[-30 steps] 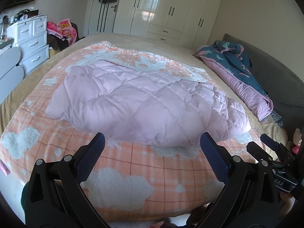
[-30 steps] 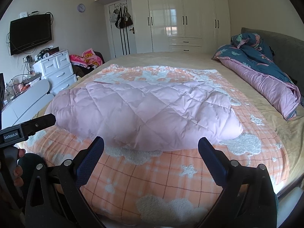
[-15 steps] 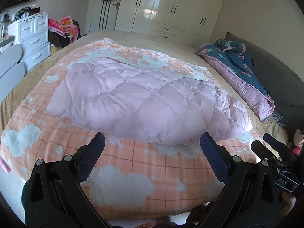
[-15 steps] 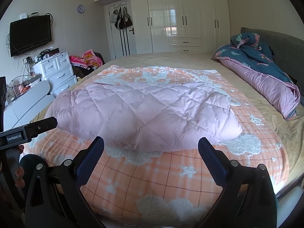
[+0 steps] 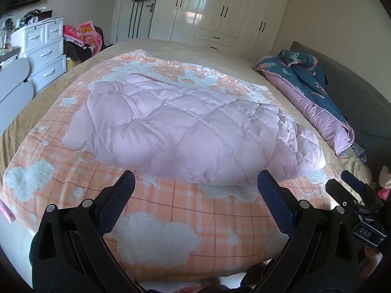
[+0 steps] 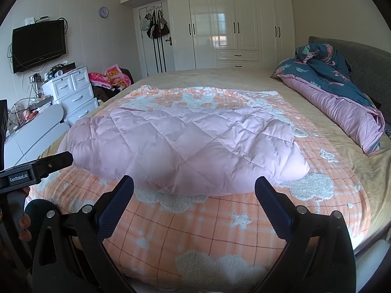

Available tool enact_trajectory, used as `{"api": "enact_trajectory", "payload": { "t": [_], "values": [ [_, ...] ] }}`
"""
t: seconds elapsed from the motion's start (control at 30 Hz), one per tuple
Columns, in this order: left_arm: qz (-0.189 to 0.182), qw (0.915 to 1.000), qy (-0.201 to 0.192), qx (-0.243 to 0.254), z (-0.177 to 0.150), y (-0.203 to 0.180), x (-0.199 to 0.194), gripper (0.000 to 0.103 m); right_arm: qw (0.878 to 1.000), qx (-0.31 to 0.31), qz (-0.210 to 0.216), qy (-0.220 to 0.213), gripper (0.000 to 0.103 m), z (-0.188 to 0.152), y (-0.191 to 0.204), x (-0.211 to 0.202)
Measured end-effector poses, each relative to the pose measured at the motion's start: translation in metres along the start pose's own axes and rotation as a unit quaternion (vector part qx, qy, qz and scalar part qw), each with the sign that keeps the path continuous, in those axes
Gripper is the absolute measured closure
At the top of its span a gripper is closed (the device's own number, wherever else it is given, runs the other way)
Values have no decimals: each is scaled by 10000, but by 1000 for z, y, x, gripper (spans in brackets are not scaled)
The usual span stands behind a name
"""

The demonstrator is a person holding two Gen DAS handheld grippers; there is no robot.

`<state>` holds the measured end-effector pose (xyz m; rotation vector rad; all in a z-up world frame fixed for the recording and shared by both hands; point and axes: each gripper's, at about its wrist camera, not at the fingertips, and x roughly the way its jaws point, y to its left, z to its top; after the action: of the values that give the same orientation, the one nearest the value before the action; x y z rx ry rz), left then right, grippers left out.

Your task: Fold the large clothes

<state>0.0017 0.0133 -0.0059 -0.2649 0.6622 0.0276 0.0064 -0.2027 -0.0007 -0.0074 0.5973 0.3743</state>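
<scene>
Bedroom, bed with orange cloud blanket; pink quilted coat lying bulky, apparently part-folded, further folds likely left. Left gripper and right gripper: fingers wide, holding nothing, near edge.

Your left gripper is spread wide, both blue-padded fingers apart with nothing between them. Same on your right gripper: wide apart, empty, pads clear of any contact. Both point forward and slightly down, held roughly level side by side. In the right wrist view the left unit's body shows at the left edge, with your left hand partly visible on the handle. In the left wrist view the right unit's fingers sit at the right edge, just beside yours, not touching.
</scene>
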Motion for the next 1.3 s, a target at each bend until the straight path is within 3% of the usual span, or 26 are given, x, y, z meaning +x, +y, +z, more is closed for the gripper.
{"api": "enact_trajectory", "payload": {
  "t": [1.3],
  "values": [
    [23, 10000, -21, 10, 5, -3, -5, 9, 10000, -12, -6, -9, 4, 1, -1, -1]
  ]
}}
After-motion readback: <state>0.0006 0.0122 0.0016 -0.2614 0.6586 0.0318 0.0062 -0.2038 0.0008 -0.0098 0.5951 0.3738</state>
